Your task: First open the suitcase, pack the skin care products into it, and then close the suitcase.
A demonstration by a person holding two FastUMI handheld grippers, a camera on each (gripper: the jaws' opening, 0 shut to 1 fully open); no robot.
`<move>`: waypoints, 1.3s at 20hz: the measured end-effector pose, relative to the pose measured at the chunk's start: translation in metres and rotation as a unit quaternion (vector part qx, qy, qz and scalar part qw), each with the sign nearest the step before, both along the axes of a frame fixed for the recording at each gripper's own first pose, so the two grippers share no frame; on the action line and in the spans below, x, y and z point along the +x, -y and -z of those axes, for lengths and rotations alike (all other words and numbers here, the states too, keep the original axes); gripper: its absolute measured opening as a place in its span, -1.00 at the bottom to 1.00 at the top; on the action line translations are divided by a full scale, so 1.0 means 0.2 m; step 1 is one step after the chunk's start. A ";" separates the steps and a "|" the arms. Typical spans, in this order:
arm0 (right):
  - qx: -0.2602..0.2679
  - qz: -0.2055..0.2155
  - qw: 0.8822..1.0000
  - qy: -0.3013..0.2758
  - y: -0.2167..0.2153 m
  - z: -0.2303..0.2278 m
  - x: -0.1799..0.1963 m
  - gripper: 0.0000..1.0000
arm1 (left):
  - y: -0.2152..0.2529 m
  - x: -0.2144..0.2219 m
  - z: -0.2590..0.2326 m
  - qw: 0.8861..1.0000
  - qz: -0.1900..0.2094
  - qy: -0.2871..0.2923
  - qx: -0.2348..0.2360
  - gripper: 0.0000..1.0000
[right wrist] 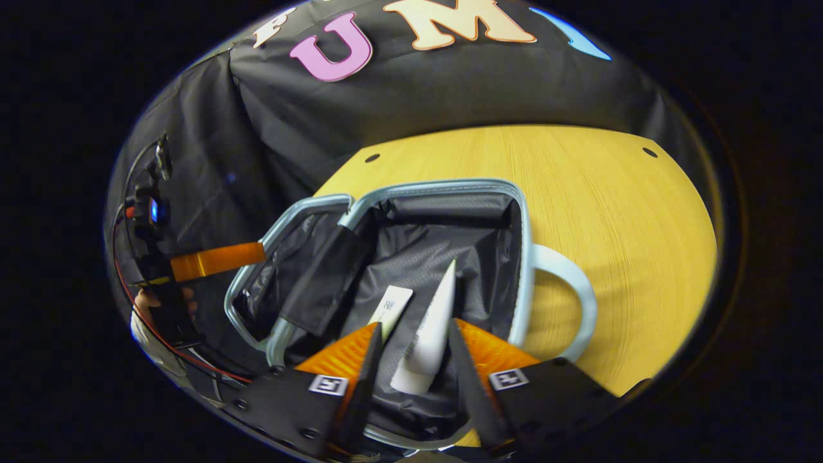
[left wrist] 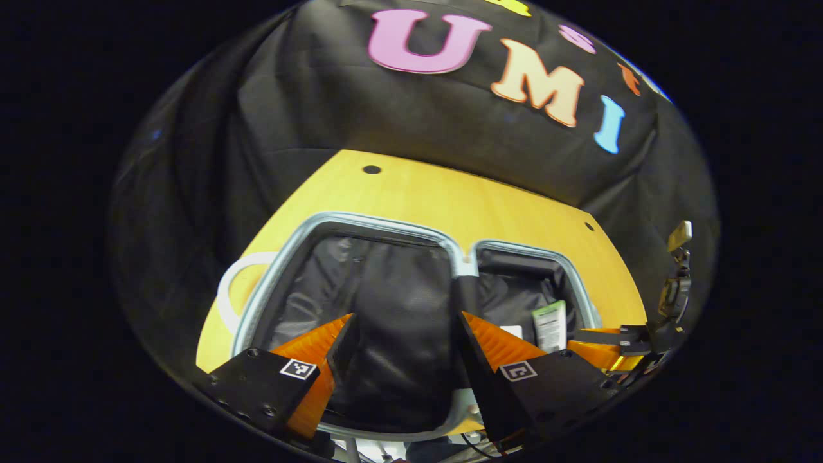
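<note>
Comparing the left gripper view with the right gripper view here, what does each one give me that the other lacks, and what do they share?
Left gripper view: the left claw is open above the suitcase half with the dark divider panel, and that half's white handle is visible.

Right gripper view: a white tube lies between the right claw fingers, beside a flat white packet. The other half's handle is visible too.

Both: the open suitcase on the wooden table.

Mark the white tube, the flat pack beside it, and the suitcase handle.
tube [right wrist: 429,334]: right gripper view, mid-body.
flat pack [right wrist: 391,305]: right gripper view, centre of its face.
suitcase handle [right wrist: 578,292]: right gripper view, outer curve of the loop.
</note>
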State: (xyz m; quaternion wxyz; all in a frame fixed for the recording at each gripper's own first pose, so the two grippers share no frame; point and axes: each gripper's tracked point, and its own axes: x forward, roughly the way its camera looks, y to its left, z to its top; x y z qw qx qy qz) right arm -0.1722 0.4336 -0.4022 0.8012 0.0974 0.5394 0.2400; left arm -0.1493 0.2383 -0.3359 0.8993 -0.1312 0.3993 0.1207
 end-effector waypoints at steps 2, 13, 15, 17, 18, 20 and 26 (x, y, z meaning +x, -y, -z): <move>0.007 0.012 0.999 0.038 -0.01 -0.06 0.09 0.93 | -0.11 -0.03 -0.06 1.000 -0.027 0.006 0.007 0.76; -0.039 0.070 0.981 0.178 0.31 -0.39 0.45 0.96 | -0.81 -0.13 -0.01 0.992 -0.097 -0.031 0.071 0.78; -0.054 0.090 0.977 0.185 0.40 -0.40 0.46 0.96 | -0.90 -0.13 0.05 0.992 -0.102 -0.046 0.065 0.77; -0.069 0.111 0.973 0.188 0.49 -0.41 0.47 0.96 | -0.93 -0.15 0.12 0.992 -0.104 -0.064 0.043 0.84; -0.074 0.119 0.972 0.188 0.52 -0.40 0.47 0.96 | -0.93 -0.15 0.16 0.992 -0.100 -0.073 0.033 0.79; -0.083 0.132 0.970 0.186 0.57 -0.40 0.46 0.96 | -0.94 -0.18 0.24 0.992 -0.085 -0.097 0.016 0.68; -0.108 0.144 0.962 0.203 0.66 -0.44 0.46 0.96 | -1.01 -0.14 0.40 0.987 -0.089 -0.131 0.019 0.13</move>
